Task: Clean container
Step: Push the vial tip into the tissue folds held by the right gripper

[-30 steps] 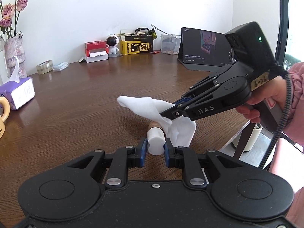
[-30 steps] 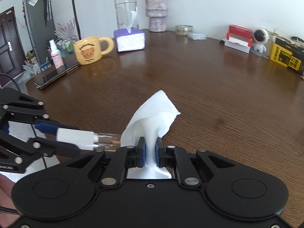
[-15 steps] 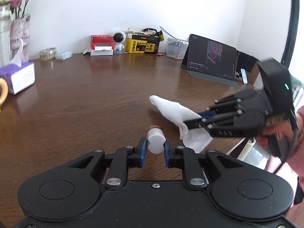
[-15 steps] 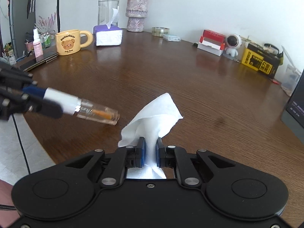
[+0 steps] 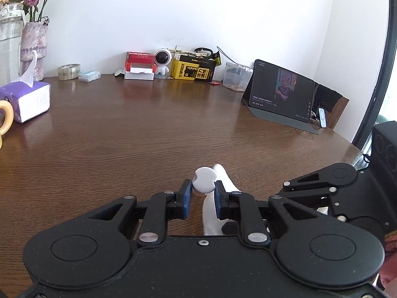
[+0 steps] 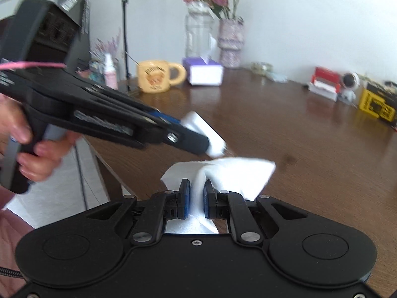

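Both grippers are clamped: left gripper (image 5: 201, 196) on the white-capped container (image 5: 205, 180), right gripper (image 6: 196, 198) on tissue (image 6: 238, 171); ahead, a yellow box (image 5: 193, 70) reads "YUNMO".

1. Your left wrist view is bright and sharp; daylight enters from about 3 o'clock.
2. The table (image 5: 148, 129) shows soft glare toward 11 o'clock.
3. Your right wrist view is blurred by motion, most on the left gripper (image 6: 215, 146) at 9 o'clock.
4. Both views bend strongly at the edges, with dark corners.
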The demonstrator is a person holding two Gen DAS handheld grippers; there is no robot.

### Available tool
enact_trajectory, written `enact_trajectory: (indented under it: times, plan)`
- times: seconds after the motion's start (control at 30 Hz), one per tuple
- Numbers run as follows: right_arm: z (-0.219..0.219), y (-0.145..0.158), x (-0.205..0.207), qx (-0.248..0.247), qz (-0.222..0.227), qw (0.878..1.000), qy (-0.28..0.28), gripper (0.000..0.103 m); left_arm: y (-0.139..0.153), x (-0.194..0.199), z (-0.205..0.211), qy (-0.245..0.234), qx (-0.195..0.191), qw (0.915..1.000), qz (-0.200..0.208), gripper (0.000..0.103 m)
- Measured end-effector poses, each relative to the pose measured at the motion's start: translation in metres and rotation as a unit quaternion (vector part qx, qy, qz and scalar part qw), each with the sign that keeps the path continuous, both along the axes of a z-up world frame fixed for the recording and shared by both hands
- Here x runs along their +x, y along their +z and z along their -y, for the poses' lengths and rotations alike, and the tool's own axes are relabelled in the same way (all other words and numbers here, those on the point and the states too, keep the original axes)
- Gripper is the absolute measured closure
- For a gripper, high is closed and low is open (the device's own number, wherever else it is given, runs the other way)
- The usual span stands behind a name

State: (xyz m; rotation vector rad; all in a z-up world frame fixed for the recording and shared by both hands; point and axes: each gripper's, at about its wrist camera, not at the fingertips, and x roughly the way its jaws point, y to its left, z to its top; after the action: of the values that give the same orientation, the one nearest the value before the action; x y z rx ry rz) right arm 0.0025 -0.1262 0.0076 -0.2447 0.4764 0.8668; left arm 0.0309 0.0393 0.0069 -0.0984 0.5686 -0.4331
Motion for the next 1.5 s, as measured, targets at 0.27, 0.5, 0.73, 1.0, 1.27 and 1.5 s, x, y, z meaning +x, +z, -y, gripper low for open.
enact_trajectory:
  times: [0.27,0.5,0.73,1.0,1.27,1.5]
  plan:
    - [0.000,-0.007,-0.001,0.025,-0.004,1.000,-0.005,0.092,0.004,-0.001,-0.002,0.002,-0.009,1.0000,-0.001,0.084]
    - [0.001,-0.014,0.000,0.044,-0.008,0.999,-0.015,0.092,0.003,-0.001,-0.002,-0.001,-0.015,0.9998,-0.011,0.084]
    - [0.003,-0.021,0.001,0.064,-0.012,0.998,-0.024,0.091,0.002,0.001,-0.001,0.000,-0.020,0.9996,-0.019,0.084]
    - [0.004,-0.023,-0.004,0.084,-0.002,0.996,-0.024,0.091,0.000,0.000,-0.001,0.002,-0.014,0.9996,-0.022,0.084]
    - [0.015,-0.028,0.005,0.099,-0.025,0.993,-0.065,0.091,0.001,-0.002,0.000,-0.002,-0.011,0.9997,-0.020,0.084]
    - [0.024,-0.031,0.013,0.110,-0.048,0.987,-0.104,0.091,0.000,-0.002,0.001,-0.001,-0.009,0.9997,-0.021,0.084]
